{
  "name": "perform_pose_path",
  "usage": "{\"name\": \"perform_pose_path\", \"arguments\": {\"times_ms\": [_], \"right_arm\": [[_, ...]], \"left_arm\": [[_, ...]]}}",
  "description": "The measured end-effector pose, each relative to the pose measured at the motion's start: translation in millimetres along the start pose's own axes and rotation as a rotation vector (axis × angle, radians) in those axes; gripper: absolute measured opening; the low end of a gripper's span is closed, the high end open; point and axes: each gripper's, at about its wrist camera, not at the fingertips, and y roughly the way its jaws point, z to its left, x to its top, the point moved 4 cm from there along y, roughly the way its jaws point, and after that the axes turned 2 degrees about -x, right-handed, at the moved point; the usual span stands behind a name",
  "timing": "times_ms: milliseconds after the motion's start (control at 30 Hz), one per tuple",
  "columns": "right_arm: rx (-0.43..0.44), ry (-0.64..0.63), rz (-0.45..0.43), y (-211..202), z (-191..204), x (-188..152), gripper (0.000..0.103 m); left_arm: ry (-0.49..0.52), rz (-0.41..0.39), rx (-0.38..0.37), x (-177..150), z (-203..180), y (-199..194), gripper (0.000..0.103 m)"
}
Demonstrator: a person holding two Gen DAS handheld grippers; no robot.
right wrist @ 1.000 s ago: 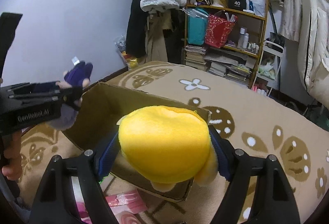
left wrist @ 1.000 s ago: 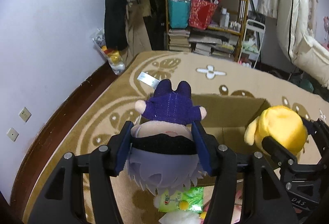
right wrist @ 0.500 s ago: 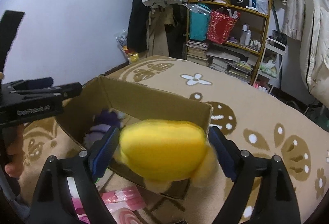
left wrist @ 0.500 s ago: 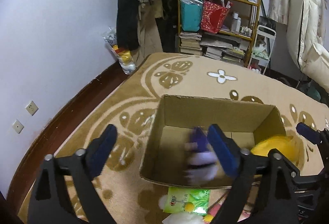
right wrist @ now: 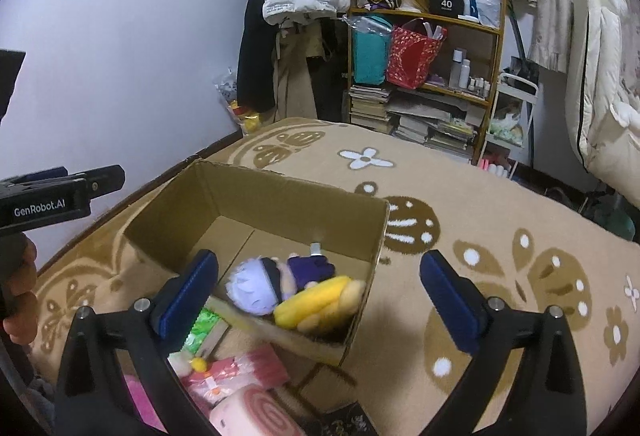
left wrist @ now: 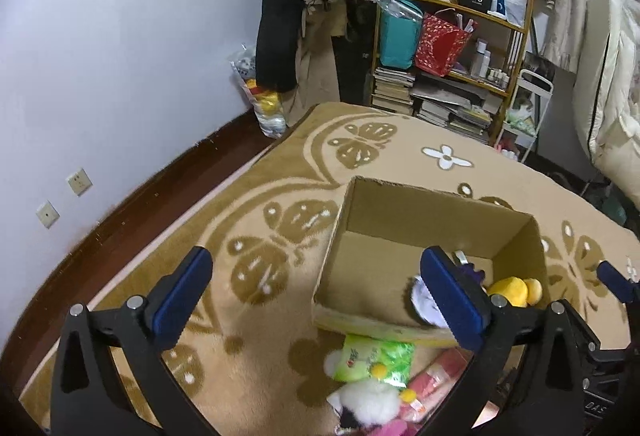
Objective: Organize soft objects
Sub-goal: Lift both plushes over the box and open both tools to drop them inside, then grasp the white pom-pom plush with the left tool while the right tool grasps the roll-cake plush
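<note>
Left wrist view: left tool (left wrist: 320, 296) spread wide and empty above the rug (left wrist: 280, 196), the cardboard box (left wrist: 400, 212) just ahead. Right wrist view: right tool (right wrist: 318, 294) likewise gaping, empty; purple doll (right wrist: 280, 276) and yellow plush (right wrist: 320, 302) lie touching inside the box (near its front wall). Reaching low for the floor pile (right wrist: 240, 388) risks knocking the light box.

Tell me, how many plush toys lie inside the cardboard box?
2. The purple doll and the yellow plush lie touching by the near right corner of the cardboard box. The near wall may hide others.
</note>
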Motion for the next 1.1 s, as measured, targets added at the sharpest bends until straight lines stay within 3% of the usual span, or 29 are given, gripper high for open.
{"name": "perform_pose_path", "arguments": {"times_ms": [500, 667, 933, 1100], "right_arm": [[0.037, 0.005, 0.043, -29.8, 22.3, -27.3, 0.103], [0.019, -0.007, 0.067, -32.4, 23.9, -37.1, 0.103], [0.054, -0.028, 0.180, -21.2, 29.8, -59.7, 0.103], [0.060, -0.080, 0.253, -10.7, 36.5, -76.3, 0.103]], "left_arm": [[0.078, 0.052, -0.079, -27.1, -9.5, -30.2, 0.103], [0.065, 0.053, -0.048, -39.3, -4.2, -35.1, 0.103], [0.059, 0.128, -0.081, -63.2, -5.1, -27.1, 0.103], [0.046, 0.125, -0.097, -72.7, -6.2, -23.3, 0.103]]}}
